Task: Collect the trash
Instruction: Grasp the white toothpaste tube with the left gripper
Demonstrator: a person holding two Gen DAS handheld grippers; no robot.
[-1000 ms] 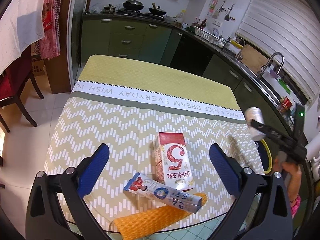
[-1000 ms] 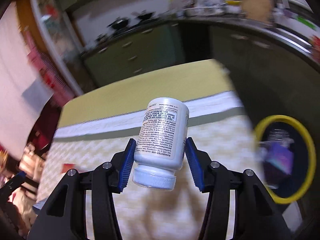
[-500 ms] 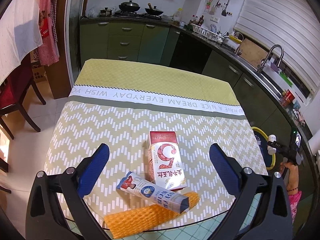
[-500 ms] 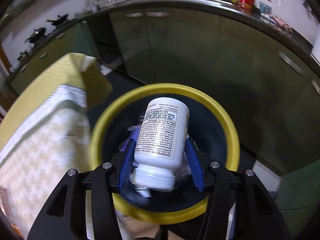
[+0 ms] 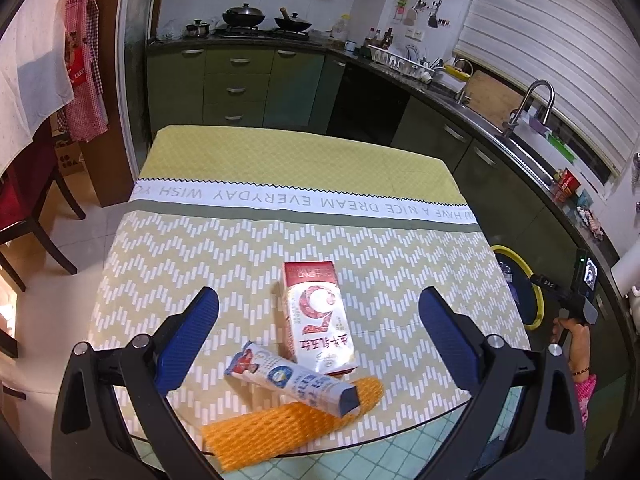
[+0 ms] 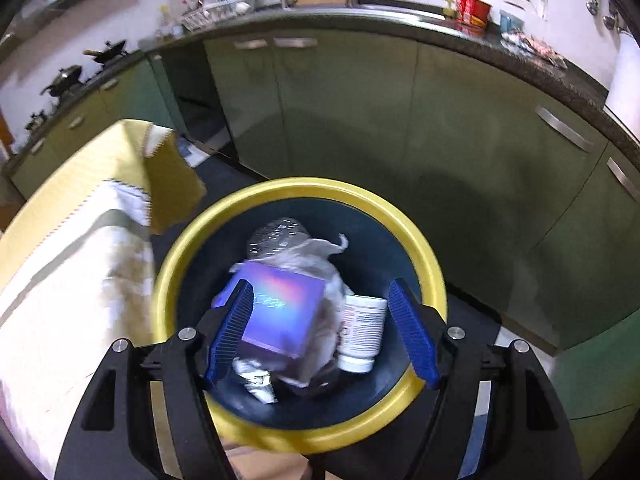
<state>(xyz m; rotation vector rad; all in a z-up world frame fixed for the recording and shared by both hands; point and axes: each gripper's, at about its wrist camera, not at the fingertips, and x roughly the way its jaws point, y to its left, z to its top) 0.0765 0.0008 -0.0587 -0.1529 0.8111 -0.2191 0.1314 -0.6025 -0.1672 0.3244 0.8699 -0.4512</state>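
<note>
Inside the yellow-rimmed bin (image 6: 434, 280), the white bottle (image 6: 362, 332) lies below the right hand-held gripper (image 6: 320, 334), jaws opening, empty.

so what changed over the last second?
The right gripper swung from over the table to above the yellow-rimmed bin. Its jaws are opening with nothing between them; the white bottle it held now lies in the bin. The left gripper stayed open over the table, and the carton, tube and orange net weren't picked up.
</note>
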